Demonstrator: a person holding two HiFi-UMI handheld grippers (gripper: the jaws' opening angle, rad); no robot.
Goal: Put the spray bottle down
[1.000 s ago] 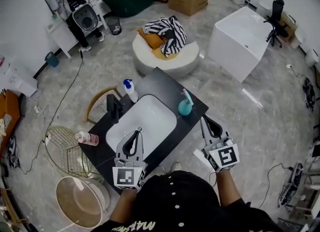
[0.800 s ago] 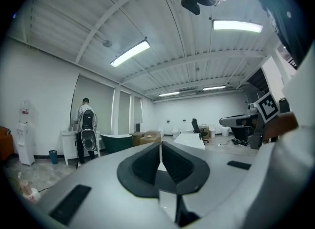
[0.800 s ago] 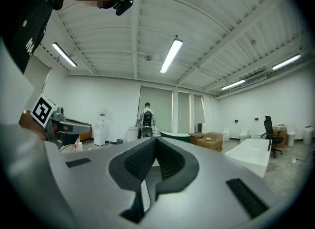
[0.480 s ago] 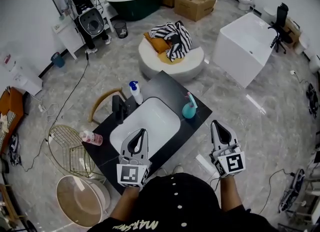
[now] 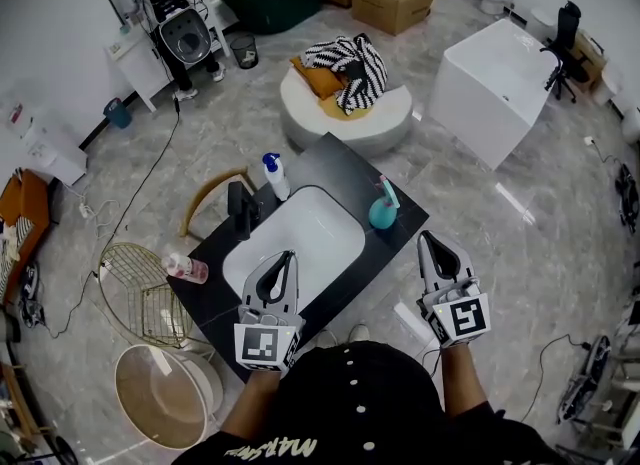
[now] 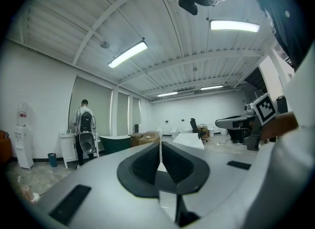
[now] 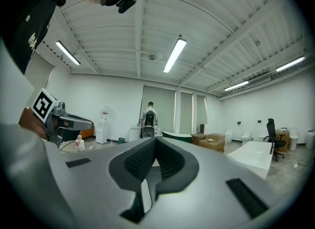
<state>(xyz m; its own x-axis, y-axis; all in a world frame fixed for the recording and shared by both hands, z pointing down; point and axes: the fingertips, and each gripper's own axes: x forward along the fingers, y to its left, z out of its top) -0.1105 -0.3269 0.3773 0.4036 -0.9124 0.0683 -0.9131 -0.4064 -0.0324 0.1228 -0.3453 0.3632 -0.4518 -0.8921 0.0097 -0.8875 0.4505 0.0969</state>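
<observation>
Grey stone floor is surrounding a black counter (image 5: 335, 163) with a white basin (image 5: 300, 238) in it. A teal spray bottle (image 5: 382, 211) is standing upright on the counter, just beside the right edge of the basin, and nothing is touching it. At the far side of the basin a black faucet (image 5: 240, 211) and a white bottle (image 5: 274, 177) with a blue top are standing, and a pink bottle (image 5: 187, 268) is lying at the left end of the counter.

The left gripper (image 5: 289, 253) is hanging over the near edge of the basin. Its jaws are pressing together with nothing between them, as the left gripper view is showing (image 6: 159, 147). The right gripper (image 5: 425, 236) is hanging off the counter's right corner, near the spray bottle but apart from it. Its jaws are also clenched on nothing (image 7: 154, 142).
</observation>
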